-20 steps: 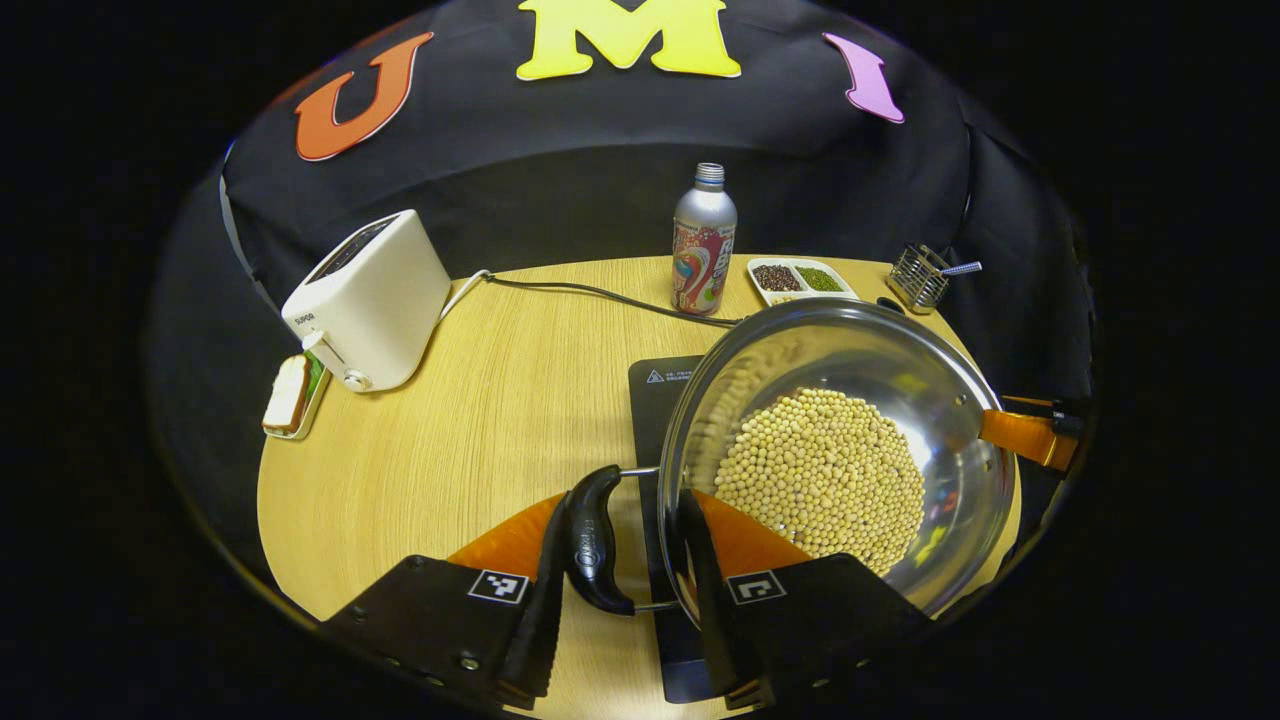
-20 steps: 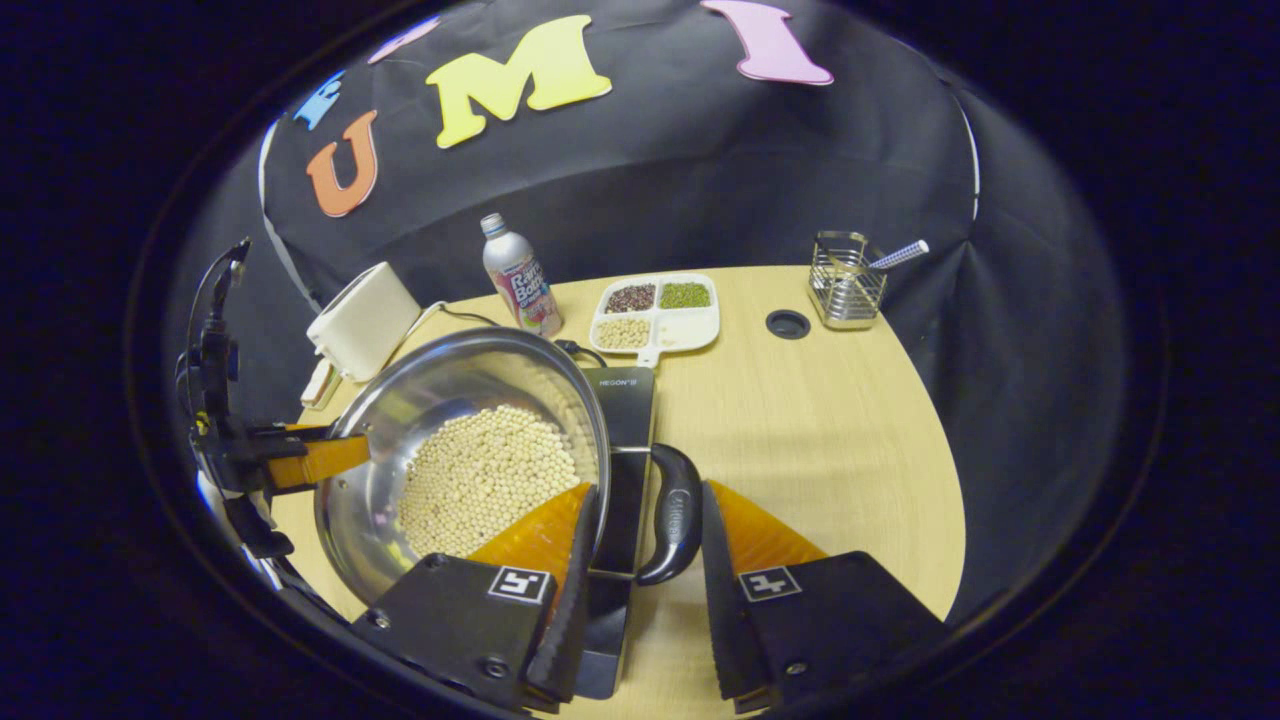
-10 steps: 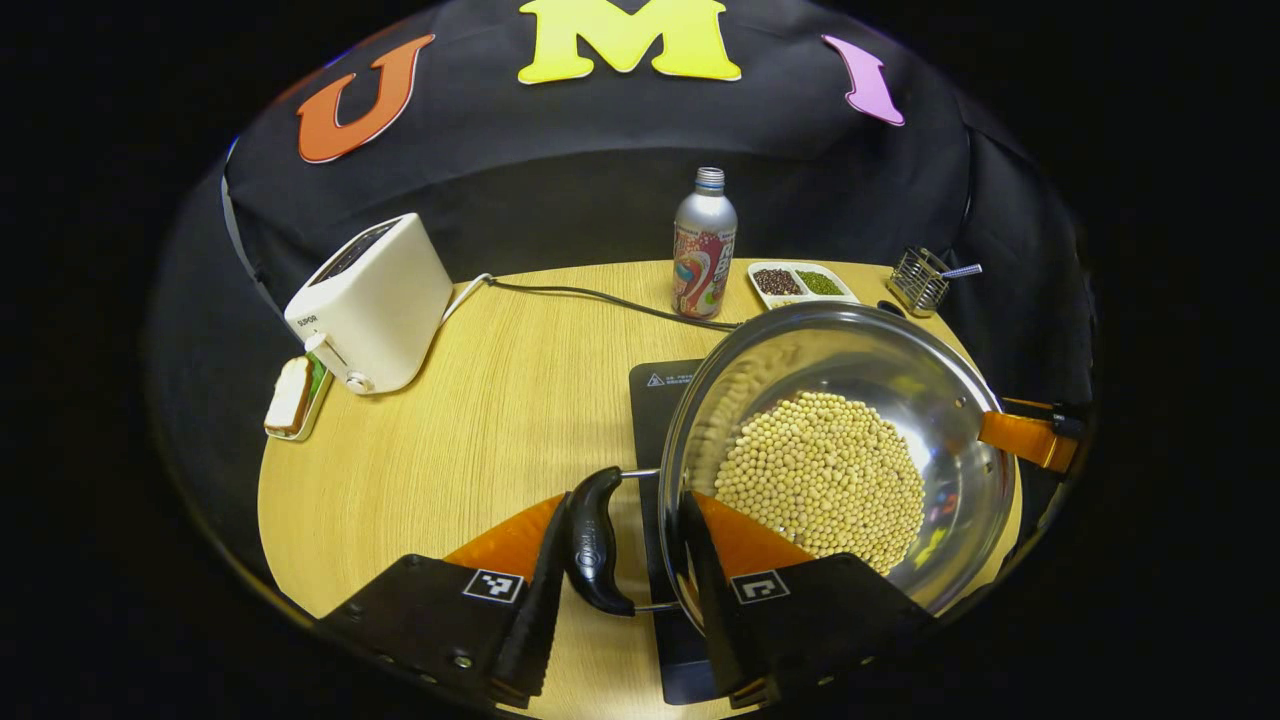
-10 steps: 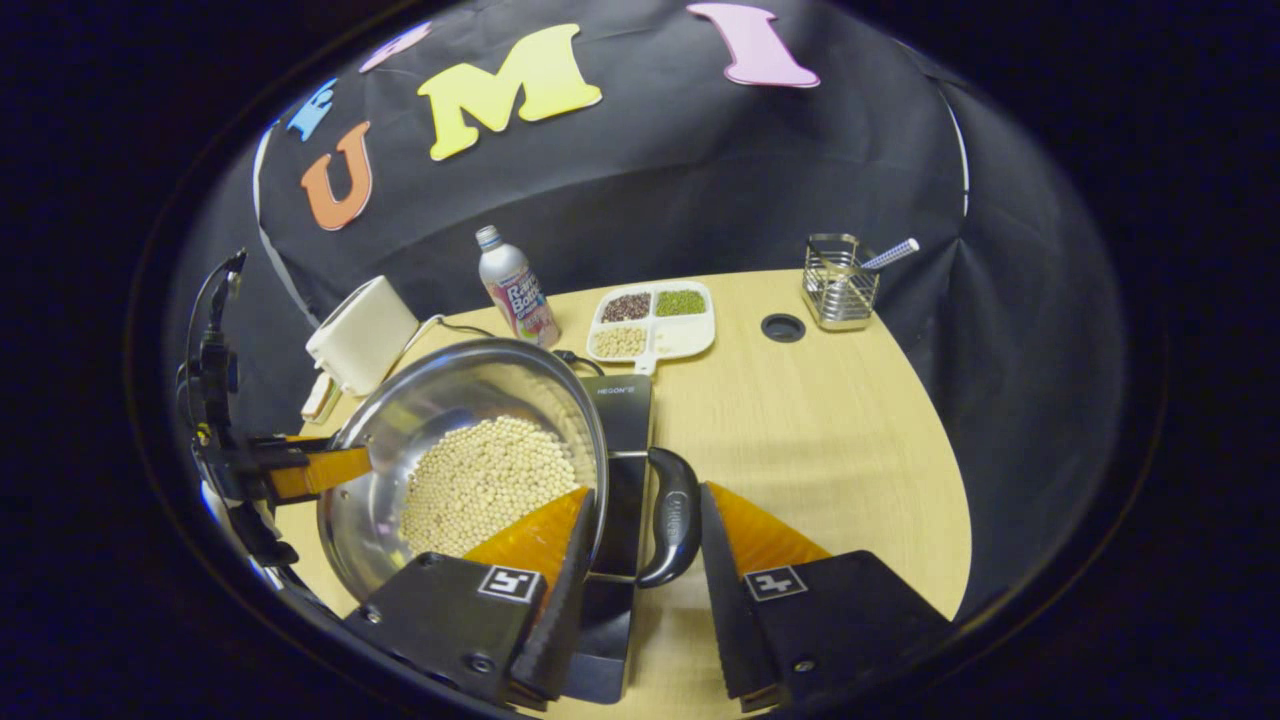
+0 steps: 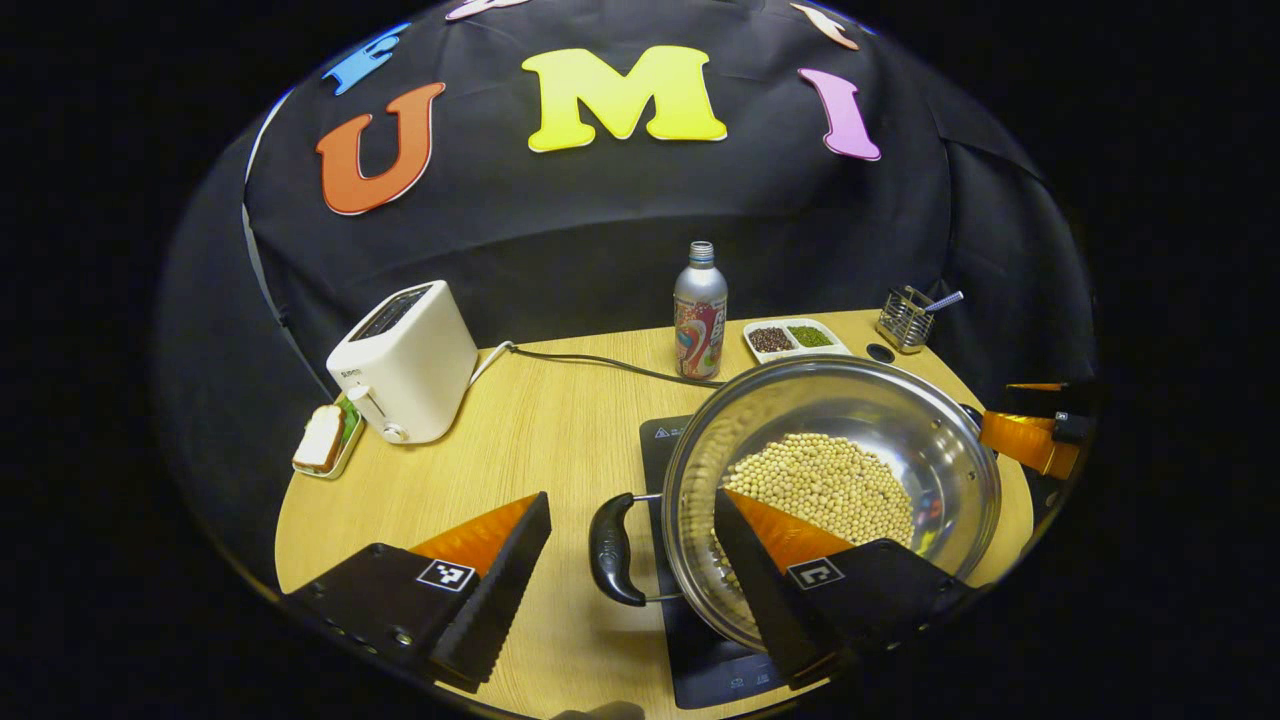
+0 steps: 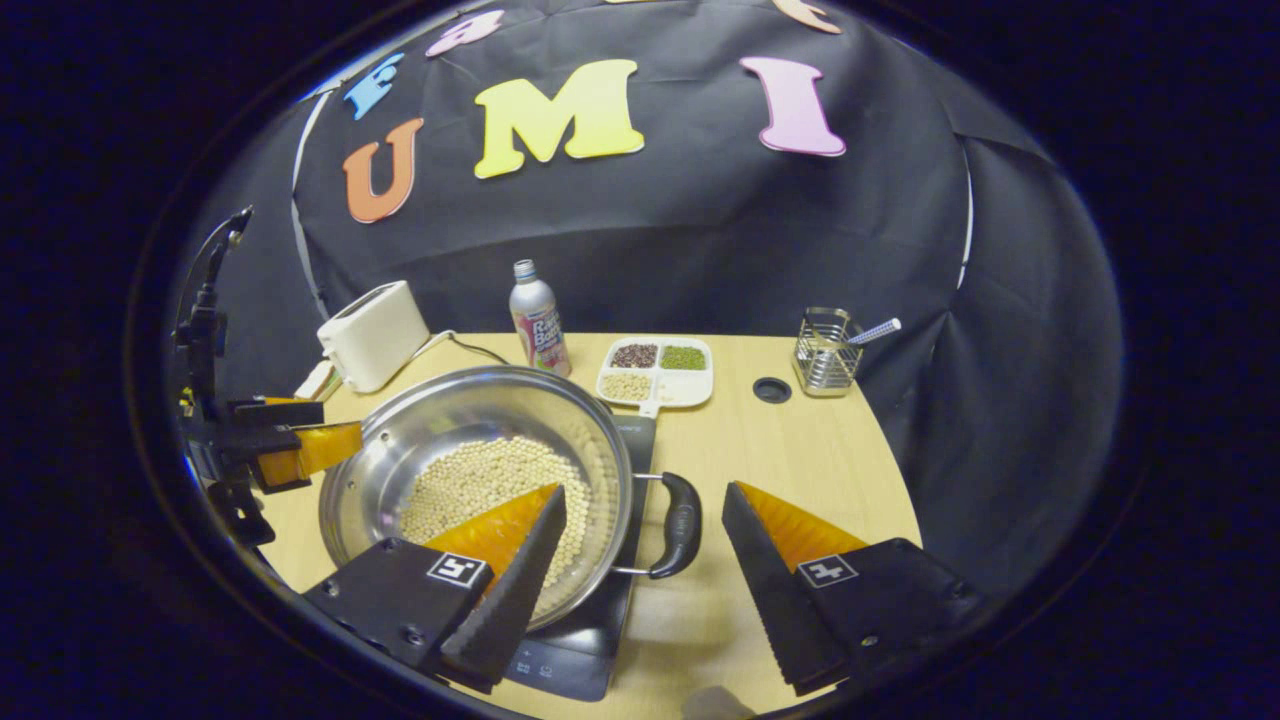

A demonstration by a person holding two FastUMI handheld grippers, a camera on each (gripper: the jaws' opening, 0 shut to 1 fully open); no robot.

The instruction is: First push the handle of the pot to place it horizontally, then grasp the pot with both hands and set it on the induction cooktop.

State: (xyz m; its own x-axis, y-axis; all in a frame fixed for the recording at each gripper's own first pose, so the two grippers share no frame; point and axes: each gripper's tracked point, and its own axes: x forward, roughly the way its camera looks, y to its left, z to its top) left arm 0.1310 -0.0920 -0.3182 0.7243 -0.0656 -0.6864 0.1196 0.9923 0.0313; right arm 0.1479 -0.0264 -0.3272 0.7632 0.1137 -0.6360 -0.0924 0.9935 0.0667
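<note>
Since the earlier frames, both of my grippers have let go of the pot's handles and pulled back, their fingers now spread wide. Left gripper view, reading left to right: at 9 o'clock a slice of bread on a small tray [image 5: 322, 441] lies beside the white toaster [image 5: 405, 362]; the left gripper [image 5: 636, 573] holds nothing, its fingers standing on either side of the pot's near black handle [image 5: 608, 549] without touching it. The steel pot [image 5: 832, 488], filled with pale beans [image 5: 825, 483], sits on the black induction cooktop [image 5: 715, 655] right of centre. Behind it, at 12 o'clock, stands a drink bottle [image 5: 700, 312], then a divided dish of beans [image 5: 795, 338] and a wire holder [image 5: 906, 318] toward 2 o'clock. At 3 o'clock I see the other gripper's orange finger near the pot's far rim.

Right gripper view, left to right: the left gripper's orange finger [image 6: 305, 452] sits at 9 o'clock beside the pot [image 6: 480, 480]; the toaster [image 6: 373, 334] lies at 10 o'clock. The right gripper [image 6: 640, 555] is wide and empty, the pot's other handle [image 6: 680, 524] between its fingers, untouched. The wooden table [image 6: 800, 470] extends toward 3 o'clock.
</note>
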